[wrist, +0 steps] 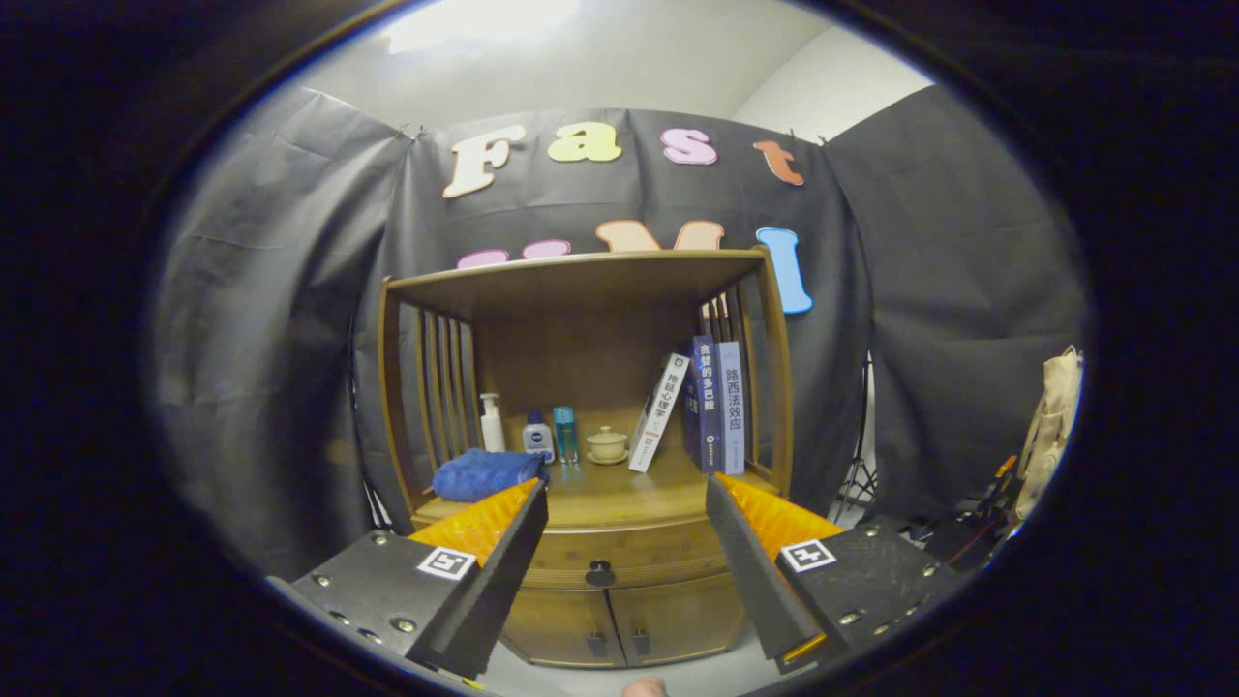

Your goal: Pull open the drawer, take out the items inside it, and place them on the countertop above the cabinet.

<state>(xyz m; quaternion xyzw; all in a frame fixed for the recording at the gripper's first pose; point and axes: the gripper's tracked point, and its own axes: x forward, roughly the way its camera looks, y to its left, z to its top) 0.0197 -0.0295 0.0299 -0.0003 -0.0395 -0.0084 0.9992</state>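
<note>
Jaws wide apart, empty — shut drawer point(619, 547) beyond, long axis crosswise, knob point(600, 573) facing them.

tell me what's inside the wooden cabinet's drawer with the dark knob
Nothing inside can be seen: the wooden drawer is shut, its front and dark round knob covering the contents. The open gripper hangs ahead of it, fingers apart and touching nothing.

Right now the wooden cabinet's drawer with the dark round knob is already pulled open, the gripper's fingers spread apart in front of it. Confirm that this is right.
Not right. In the gripper view the wooden cabinet's drawer is shut, its front flush with the cabinet and its dark round knob untouched. The rest holds: the gripper has its fingers spread apart in front of the drawer, short of it.
</note>
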